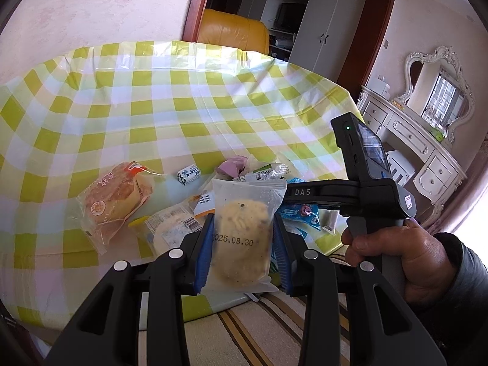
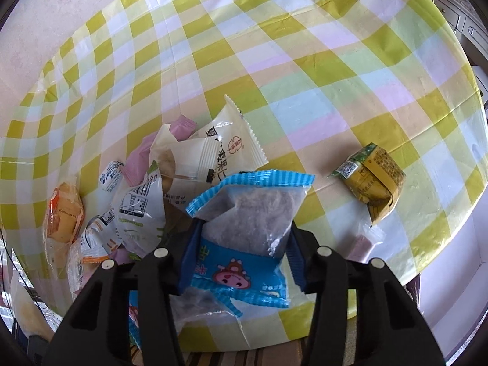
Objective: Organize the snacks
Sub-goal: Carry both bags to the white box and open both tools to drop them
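Observation:
My left gripper [image 1: 242, 244] is shut on a clear packet with a round cookie [image 1: 241, 238], held upright above the table's near edge; a printed date shows on it. My right gripper [image 2: 242, 244] points steeply down and is shut on a blue-and-clear snack packet [image 2: 247, 213]; its blue pads [image 2: 190, 244] press both sides. In the left wrist view that blue packet [image 1: 300, 213] shows under the right gripper's arm. Left of it lies a pile of snack packets [image 2: 143, 201]. A yellow-green packet [image 2: 372, 180] lies alone to the right.
A green-checked cloth [image 1: 183, 106] covers the round table. A bun in an orange wrapper [image 1: 113, 204] and a small blue-white packet [image 1: 189, 175] lie left of the pile. A hand [image 1: 411, 259] grips the right tool. A yellow chair [image 1: 231, 30] and a white dresser [image 1: 427, 152] stand beyond.

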`<state>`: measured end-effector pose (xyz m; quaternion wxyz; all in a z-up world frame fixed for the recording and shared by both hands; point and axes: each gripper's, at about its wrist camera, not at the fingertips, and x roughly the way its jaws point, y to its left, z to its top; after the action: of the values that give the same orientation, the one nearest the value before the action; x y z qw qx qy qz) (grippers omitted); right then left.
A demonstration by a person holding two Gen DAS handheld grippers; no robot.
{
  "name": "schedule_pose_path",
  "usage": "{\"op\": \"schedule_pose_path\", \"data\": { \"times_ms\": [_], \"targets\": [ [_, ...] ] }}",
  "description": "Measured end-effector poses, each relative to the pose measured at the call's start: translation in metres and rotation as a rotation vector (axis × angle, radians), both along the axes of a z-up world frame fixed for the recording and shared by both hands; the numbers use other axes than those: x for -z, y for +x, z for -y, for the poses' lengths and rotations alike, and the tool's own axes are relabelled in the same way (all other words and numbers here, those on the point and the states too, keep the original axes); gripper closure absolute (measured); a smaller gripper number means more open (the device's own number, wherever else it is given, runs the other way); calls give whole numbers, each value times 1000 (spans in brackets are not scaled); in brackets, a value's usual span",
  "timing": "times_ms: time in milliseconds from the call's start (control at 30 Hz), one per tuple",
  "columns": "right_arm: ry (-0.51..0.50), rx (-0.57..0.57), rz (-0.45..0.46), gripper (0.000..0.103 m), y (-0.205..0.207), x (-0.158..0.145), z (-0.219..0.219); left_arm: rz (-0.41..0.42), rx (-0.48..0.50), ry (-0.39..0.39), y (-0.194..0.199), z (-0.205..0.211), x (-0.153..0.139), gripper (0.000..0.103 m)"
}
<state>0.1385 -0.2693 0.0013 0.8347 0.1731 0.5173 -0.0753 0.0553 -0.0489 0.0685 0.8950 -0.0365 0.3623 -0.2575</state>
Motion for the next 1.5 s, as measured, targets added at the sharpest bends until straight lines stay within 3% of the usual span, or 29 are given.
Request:
{"op": "schedule_pose_path", "data": {
  "times_ms": [267, 600, 967, 1100, 1367, 1467, 1500],
  "targets": [
    [-15, -32, 117, 53, -26, -35, 13, 7, 14, 7, -3, 16, -6, 68],
    [-131, 10, 174, 53, -77, -60, 66, -30, 135, 76, -6, 89, -6, 68],
    [-214, 195, 86, 53, -139, -33, 162, -176, 396, 51, -13, 209, 11, 68],
    [-240, 255, 48, 53, -156, -19, 190, -274, 472, 40, -14, 253, 28, 68],
    [-244, 341, -49, 51, -174, 15, 226, -427, 523, 113, -12, 315, 66, 68],
    [-253, 361, -59, 46, -180, 21, 232, -448, 531, 120, -11, 322, 72, 67],
    [-257, 365, -63, 39, -180, 22, 233, -450, 533, 120, -11, 323, 73, 65]
  ]
}}
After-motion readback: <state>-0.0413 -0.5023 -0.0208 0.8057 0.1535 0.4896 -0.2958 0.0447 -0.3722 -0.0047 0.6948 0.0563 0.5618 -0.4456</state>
